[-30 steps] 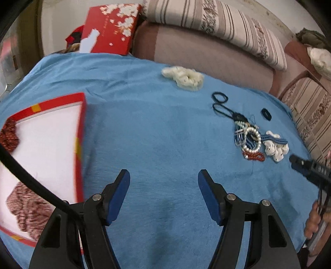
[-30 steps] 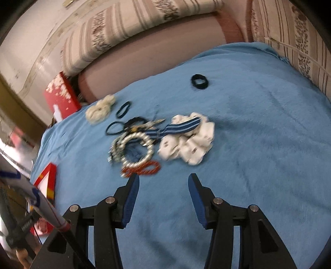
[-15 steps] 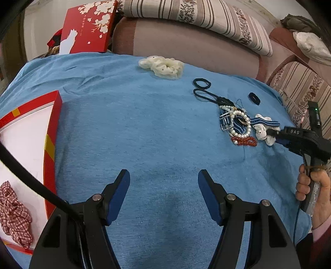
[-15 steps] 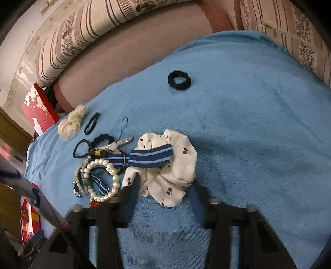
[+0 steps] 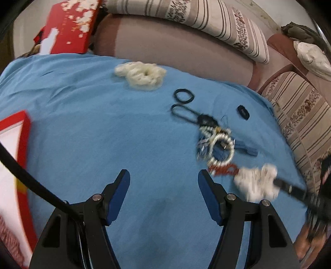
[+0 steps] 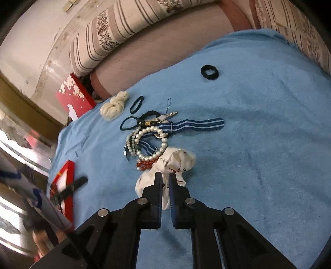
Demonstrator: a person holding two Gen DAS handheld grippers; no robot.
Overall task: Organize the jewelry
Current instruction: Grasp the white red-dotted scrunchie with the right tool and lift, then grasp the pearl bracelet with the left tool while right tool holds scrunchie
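Blue cloth (image 6: 258,128) covers a surface ringed by striped sofa cushions (image 5: 206,18). On it the right gripper (image 6: 164,179) pinches a white scrunchie (image 6: 175,159) with red specks, just beside a pearl bracelet (image 6: 153,142), a red bead bracelet (image 6: 144,164) and a striped band (image 6: 198,124). Across the cloth, the left gripper (image 5: 163,182) hangs spread and empty, near a red-rimmed tray (image 5: 23,132).
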